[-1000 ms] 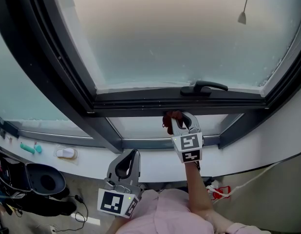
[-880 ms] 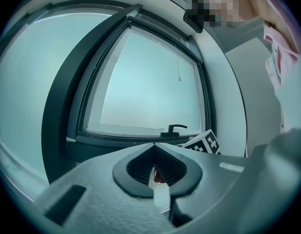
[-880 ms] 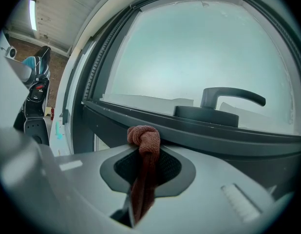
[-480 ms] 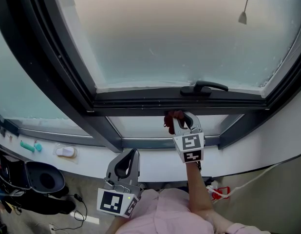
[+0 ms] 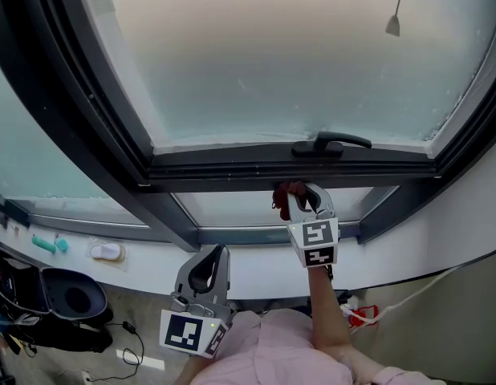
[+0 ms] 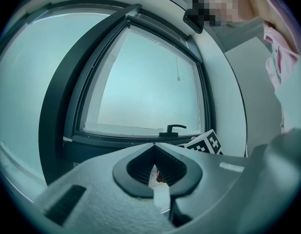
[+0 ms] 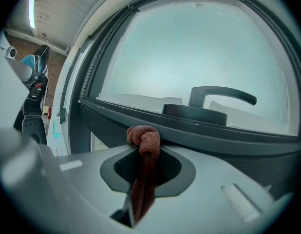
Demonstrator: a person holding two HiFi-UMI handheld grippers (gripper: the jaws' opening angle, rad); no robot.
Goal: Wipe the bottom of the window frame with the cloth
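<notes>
A red-brown cloth (image 5: 281,196) (image 7: 143,145) is pinched in my right gripper (image 5: 301,198) (image 7: 145,149), whose jaws are shut on it. The cloth's bunched end presses against the underside of the dark bottom rail of the window frame (image 5: 232,171) (image 7: 199,128), just below and left of the window handle (image 5: 332,143) (image 7: 221,95). My left gripper (image 5: 208,269) (image 6: 154,147) hangs lower, in front of the white sill, shut with nothing in it. In the left gripper view a bit of the cloth (image 6: 160,175) and the right gripper's marker cube (image 6: 205,143) show beyond the jaws.
On the white sill (image 5: 152,259) at the left lie a small white object (image 5: 107,251) and teal items (image 5: 51,245). A black bag (image 5: 63,299) sits below them. A blind-cord pull (image 5: 392,26) hangs before the glass. Red and white cables (image 5: 364,315) lie on the floor.
My right gripper with the cloth has crept slightly to the right along the bottom rail. The left gripper has stayed where it was.
</notes>
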